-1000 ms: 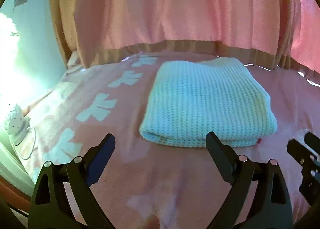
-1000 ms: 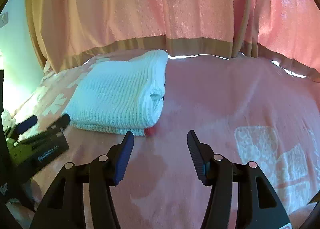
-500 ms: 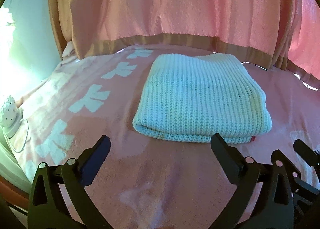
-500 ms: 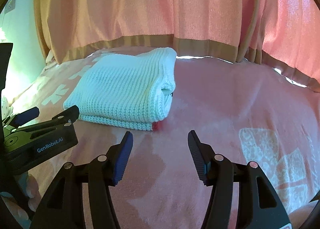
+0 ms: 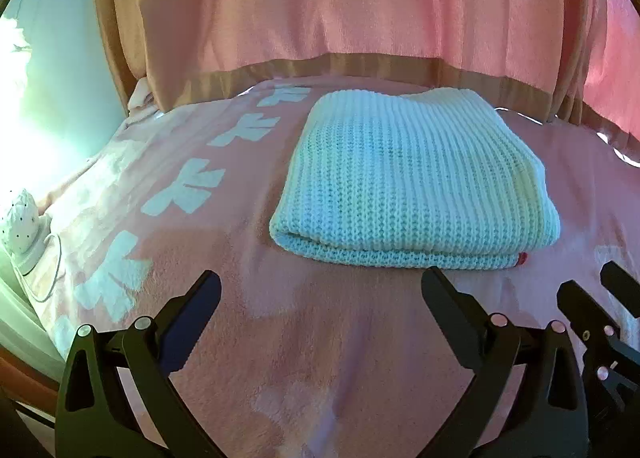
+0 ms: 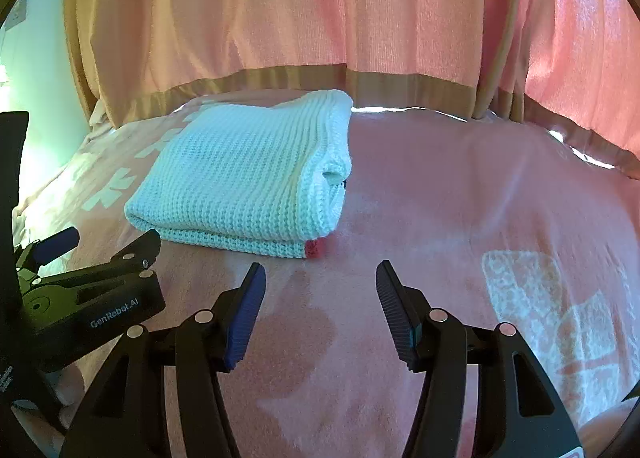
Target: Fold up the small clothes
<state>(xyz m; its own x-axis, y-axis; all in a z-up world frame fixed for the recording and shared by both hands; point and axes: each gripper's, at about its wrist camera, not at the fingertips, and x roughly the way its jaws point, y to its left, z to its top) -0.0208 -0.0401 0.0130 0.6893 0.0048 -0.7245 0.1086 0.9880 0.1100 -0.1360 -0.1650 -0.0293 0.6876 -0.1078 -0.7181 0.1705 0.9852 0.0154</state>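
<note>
So you've backed both grippers off the sweater (image 5: pixel 412 181) over the last second; it sits a bit farther from the fingers than before and hasn't budged. It's lying on the bed (image 5: pixel 320 338), folded into a neat block, red tag at its near right corner. Left gripper (image 5: pixel 320 294) is spread wide and empty, right gripper (image 6: pixel 320 286) also released, holding nothing. Looks to me like this fold's basically done.
</note>
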